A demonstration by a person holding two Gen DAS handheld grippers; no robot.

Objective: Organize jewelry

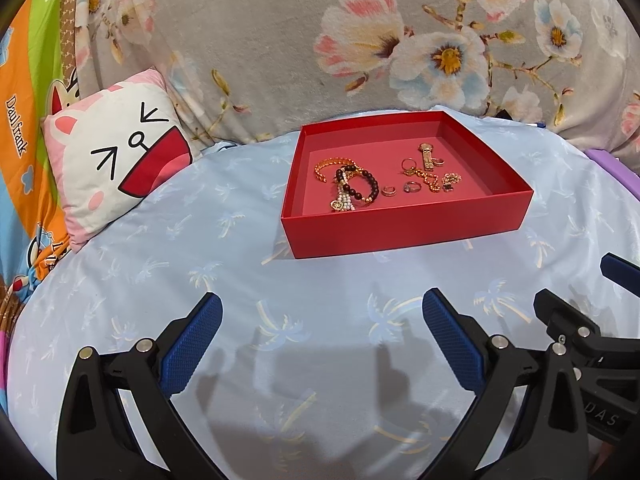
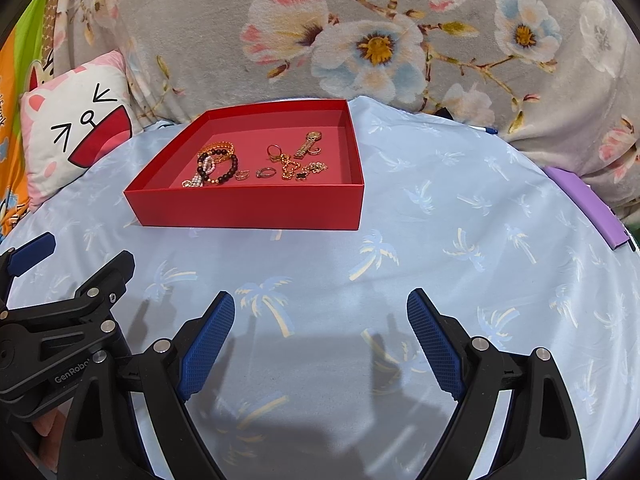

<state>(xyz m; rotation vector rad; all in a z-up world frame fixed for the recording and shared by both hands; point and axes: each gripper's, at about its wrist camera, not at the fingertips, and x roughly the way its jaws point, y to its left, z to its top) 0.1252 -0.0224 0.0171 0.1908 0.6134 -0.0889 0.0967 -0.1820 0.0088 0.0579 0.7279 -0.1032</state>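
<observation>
While fingers [image 1: 208, 320] gape, left gripper [image 1: 322, 312], right gripper [image 2: 320, 310] hover near red tray [image 2: 248, 210]

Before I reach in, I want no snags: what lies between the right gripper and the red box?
Only bare blue palm-print sheet separates the right gripper from the red box, per the right wrist view.

Box tray [image 1: 404, 232] sits on the bedsheet [image 1: 248, 280], at 12 o'clock from both grippers, well apart from them. In tray: beaded bracelet [image 1: 360, 188] at 9 o'clock side, overlapping the bangle [image 1: 332, 168] behind it; rings [image 1: 400, 190] centre; watch [image 1: 427, 156] at 1 o'clock; chain [image 1: 434, 182] before it. Cushion [image 1: 108, 164] at 10 o'clock, blanket [image 1: 320, 40] behind.
</observation>
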